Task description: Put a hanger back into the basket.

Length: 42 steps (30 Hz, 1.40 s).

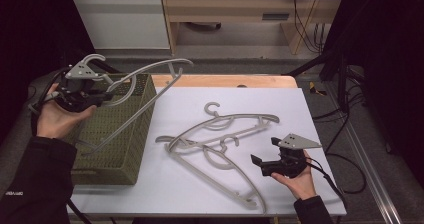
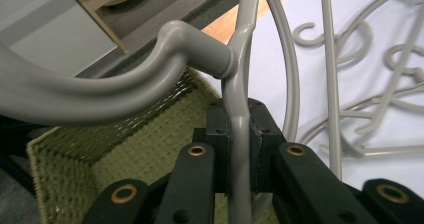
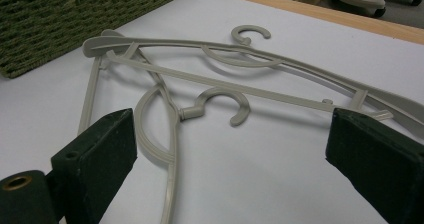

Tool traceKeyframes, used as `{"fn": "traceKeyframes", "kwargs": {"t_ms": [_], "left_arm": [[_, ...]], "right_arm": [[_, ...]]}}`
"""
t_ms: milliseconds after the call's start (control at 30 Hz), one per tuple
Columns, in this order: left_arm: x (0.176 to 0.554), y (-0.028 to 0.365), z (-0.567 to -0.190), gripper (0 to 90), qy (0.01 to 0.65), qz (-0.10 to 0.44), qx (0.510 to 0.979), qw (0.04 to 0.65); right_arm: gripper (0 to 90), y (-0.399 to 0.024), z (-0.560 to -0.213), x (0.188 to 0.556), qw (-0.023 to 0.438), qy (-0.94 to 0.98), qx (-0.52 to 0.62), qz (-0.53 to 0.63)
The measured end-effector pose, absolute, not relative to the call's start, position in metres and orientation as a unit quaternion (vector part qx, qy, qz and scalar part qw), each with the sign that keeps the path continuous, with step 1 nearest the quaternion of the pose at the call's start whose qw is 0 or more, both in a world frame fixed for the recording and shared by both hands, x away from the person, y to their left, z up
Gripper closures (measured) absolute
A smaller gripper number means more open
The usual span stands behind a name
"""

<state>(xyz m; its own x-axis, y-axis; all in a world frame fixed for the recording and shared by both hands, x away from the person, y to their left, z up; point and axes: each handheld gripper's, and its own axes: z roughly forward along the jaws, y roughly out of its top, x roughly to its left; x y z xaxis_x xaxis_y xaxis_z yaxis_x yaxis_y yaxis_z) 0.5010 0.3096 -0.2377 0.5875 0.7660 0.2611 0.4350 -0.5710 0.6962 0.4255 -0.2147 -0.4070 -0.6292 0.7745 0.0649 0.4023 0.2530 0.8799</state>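
Note:
A grey plastic hanger [image 1: 150, 76] hangs in the air over the green woven basket [image 1: 117, 134], with my left gripper [image 1: 111, 91] shut on it. In the left gripper view the pads [image 2: 219, 129] clamp the hanger [image 2: 240, 134] just below its hook, above the basket's [image 2: 125, 149] open top. Two more grey hangers [image 1: 220, 129] lie overlapping on the white tabletop. My right gripper [image 1: 265, 150] rests low beside them at the right, open with nothing between its pads. In the right gripper view its jaws [image 3: 235, 154] stand wide apart, facing the lying hangers [image 3: 225, 49].
The white table surface [image 1: 280, 99] has a wooden strip along its far edge. The basket stands at the table's left side. Black cables [image 1: 345, 119] trail off the right edge, and a wooden cabinet [image 1: 235, 14] stands behind the table.

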Motion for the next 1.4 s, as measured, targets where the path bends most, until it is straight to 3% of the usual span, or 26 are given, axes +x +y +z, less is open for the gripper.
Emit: {"fn": "traceKeyframes", "kwargs": {"t_ms": [1033, 1400], "left_arm": [[0.532, 0.382, -0.271, 82.3, 0.417, 0.294, 0.824, 0.247], [0.537, 0.390, -0.282, 82.3, 0.425, 0.303, 0.821, 0.231]], "right_arm": [[7.0, -0.216, -0.409, 0.427, 0.198, 0.765, 0.387, 0.475], [7.1, -0.215, -0.410, 0.427, 0.198, 0.767, 0.387, 0.472]]}}
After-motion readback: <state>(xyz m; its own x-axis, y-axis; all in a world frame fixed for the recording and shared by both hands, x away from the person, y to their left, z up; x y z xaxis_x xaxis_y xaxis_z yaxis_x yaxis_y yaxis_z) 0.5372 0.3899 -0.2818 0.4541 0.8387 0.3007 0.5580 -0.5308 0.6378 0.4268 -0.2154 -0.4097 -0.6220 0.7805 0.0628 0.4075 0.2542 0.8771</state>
